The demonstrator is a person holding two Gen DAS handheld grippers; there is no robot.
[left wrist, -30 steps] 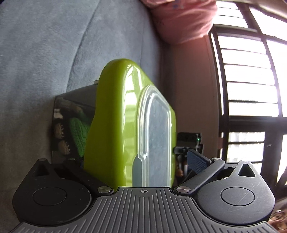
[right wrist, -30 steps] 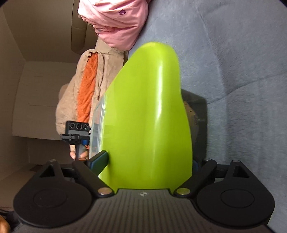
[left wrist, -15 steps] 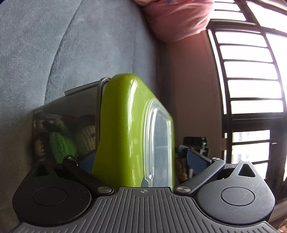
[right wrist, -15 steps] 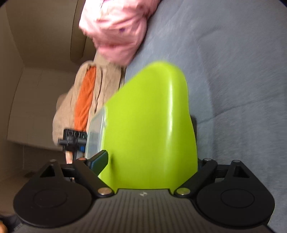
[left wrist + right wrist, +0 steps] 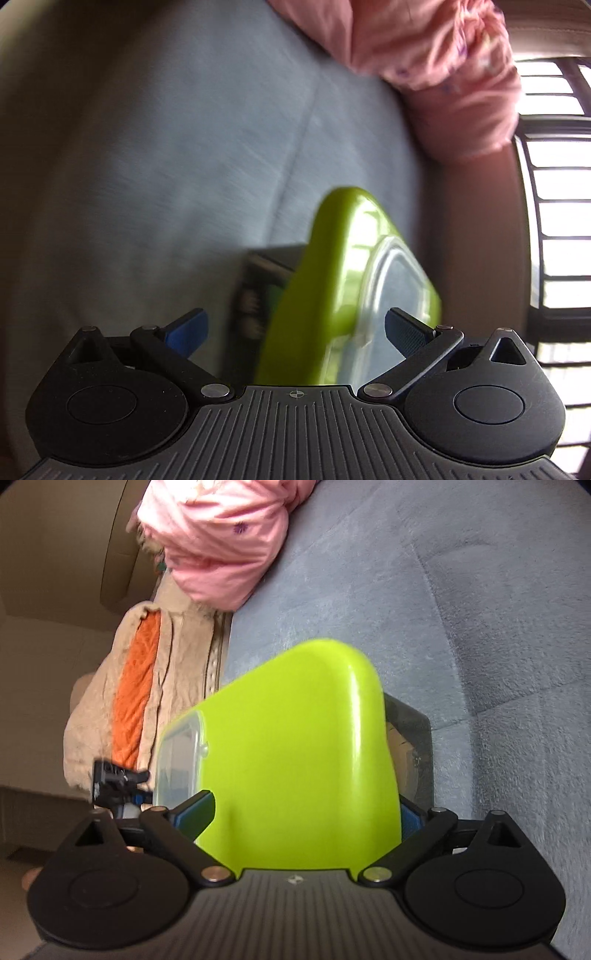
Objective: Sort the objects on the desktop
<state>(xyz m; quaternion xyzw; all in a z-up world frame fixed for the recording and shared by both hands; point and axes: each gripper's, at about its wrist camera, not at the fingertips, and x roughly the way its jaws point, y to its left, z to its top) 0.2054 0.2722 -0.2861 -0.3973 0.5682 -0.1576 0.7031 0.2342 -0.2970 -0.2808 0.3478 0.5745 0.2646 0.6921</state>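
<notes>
Lid: glossy lime-green plastic lid with clear window (image 5: 295,746), seated on dark transparent box (image 5: 413,738) on grey cushion (image 5: 498,609).
Right tool (image 5: 306,812): clamps the lid's edge.
Left tool (image 5: 295,328): spread wide, gripping nothing.
Handling: light, stiff, slippery; grip the rim.

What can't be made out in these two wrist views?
- Box contents: the green lid covers the dark box in the left wrist view, and motion blur smears what shows.
- Right gripper: the lid hides one fingertip.
- Left gripper: open, contact with the lid unclear.
</notes>
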